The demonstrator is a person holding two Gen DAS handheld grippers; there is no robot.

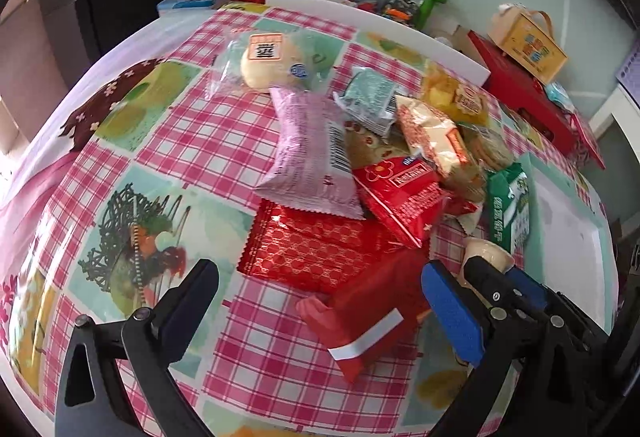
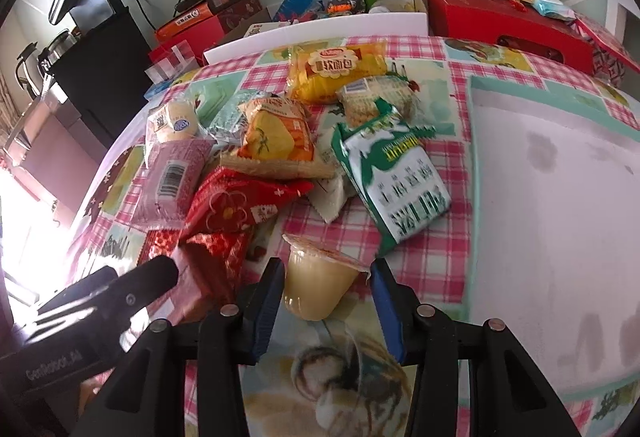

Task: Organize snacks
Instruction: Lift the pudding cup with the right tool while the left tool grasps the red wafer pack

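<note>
Pink-checked tablecloth covers the table; a pale tray lies at its right. Snack packets are heaped mid-table, well apart from the tray's centre. Left gripper is spread wide above a red packet, holding nothing. Right gripper brackets a jelly cup; whether the pads touch it cannot be determined.

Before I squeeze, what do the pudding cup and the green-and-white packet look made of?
Pudding cup: likely thin translucent plastic, since the pale yellow filling shows through, with a peel-off film lid. Green-and-white packet: glossy printed plastic film, with crimped, zigzag-cut ends and creases, so probably soft.
</note>
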